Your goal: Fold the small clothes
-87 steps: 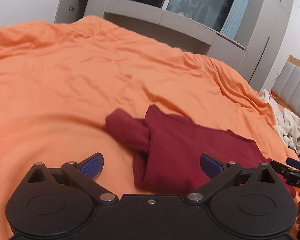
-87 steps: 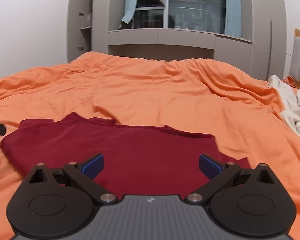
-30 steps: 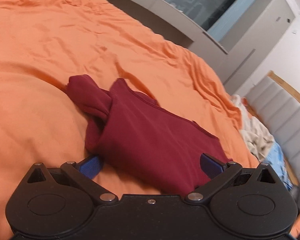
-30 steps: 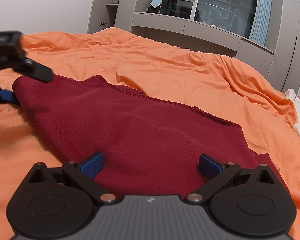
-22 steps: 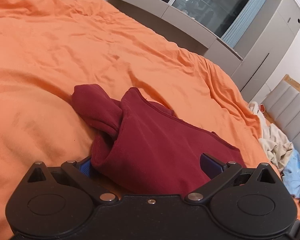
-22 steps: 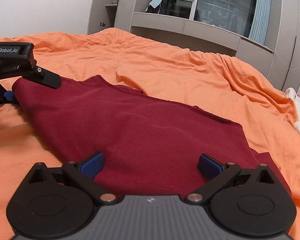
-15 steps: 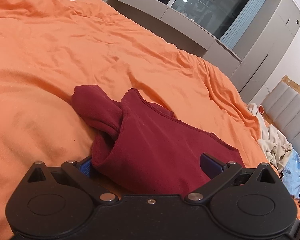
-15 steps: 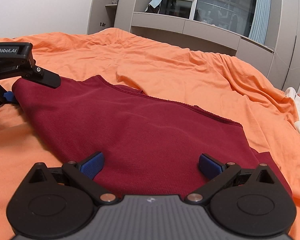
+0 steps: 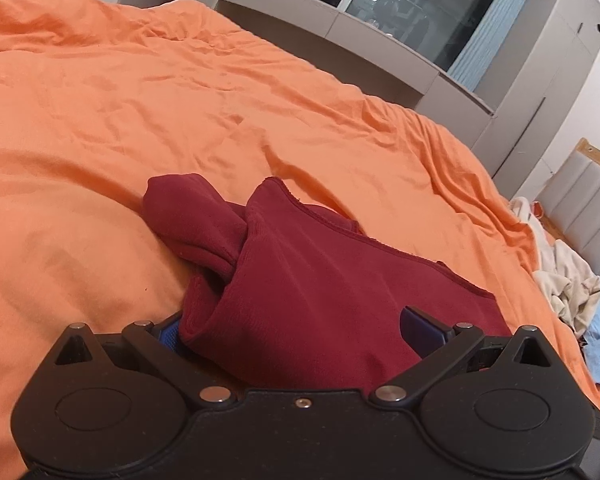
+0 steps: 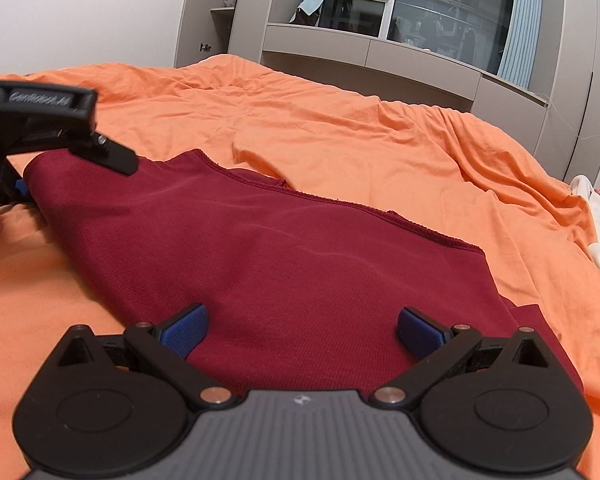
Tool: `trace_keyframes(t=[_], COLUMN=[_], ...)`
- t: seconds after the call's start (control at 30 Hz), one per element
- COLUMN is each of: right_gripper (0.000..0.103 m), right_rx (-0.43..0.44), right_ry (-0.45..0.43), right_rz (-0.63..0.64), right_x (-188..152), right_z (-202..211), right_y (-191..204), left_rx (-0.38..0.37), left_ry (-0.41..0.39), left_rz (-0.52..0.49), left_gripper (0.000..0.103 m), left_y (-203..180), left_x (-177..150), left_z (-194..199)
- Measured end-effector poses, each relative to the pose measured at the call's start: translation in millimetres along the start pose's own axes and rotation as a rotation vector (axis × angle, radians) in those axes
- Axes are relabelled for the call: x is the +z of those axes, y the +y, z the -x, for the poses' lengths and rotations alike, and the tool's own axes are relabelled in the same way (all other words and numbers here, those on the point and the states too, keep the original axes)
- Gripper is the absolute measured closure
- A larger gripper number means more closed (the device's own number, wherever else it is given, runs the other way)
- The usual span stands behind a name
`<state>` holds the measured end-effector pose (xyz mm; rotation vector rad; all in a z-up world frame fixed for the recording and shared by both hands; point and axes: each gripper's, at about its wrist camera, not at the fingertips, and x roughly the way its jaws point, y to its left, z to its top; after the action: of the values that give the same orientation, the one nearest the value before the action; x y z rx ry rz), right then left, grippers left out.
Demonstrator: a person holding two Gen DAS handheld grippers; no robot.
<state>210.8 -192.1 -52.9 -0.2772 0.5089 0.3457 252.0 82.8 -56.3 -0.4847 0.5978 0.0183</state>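
A dark red garment (image 9: 320, 292) lies on the orange bedcover (image 9: 140, 100), its sleeve (image 9: 188, 208) bunched at the left end. My left gripper (image 9: 296, 328) is open. The garment's near left edge lies between its wide-spread fingers and covers most of the left blue pad (image 9: 170, 330). In the right wrist view the garment (image 10: 280, 248) spreads flat, with its hem toward the far side. My right gripper (image 10: 302, 330) is open and low over the cloth's near right part, holding nothing. The left tool's black housing (image 10: 40, 112) shows at the garment's left end.
A pile of cream and light blue clothes (image 9: 568, 280) lies at the bed's right edge, also visible as cream cloth (image 10: 596, 216). Grey cabinets and a dark window (image 10: 440, 12) stand beyond the bed. A padded headboard (image 9: 588, 200) is at the right.
My left gripper moved in onto the garment's left end, so the cloth edge now lies between its fingers. My right gripper came lower and closer over the cloth. Both stayed open.
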Motion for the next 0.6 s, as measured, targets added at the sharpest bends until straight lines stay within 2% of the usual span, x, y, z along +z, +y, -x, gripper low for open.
trace_keyframes(t=[0.2,0.37,0.47,0.53,0.6], right_gripper=[0.0,0.0,0.0,0.0,0.0], right_rx=[-0.001,0.018,0.009,-0.004,-0.023], right_ry=[0.018,0.007,-0.023,-0.041,-0.057], right_rz=[0.0,-0.055,-0.087,-0.11,-0.138], right_x=[4,16,26,34,42], right_z=[1,16,28,38,47], right_y=[-2,-18,-38,-58,-79], left_rx=[0.067,0.157,0.177,0.193,0.197], left_ry=[-0.013,-0.038,-0.066,-0.077,-0.085], left_rz=[0.073,0.103,0.134,0.149,0.166], left_gripper=[0.002,0.019,0.034,0.053,0.062], left_y=[1,-3,-1,1,3], left_x=[11,16,19,20,21], left_z=[-8,-11,-9,-8,-8])
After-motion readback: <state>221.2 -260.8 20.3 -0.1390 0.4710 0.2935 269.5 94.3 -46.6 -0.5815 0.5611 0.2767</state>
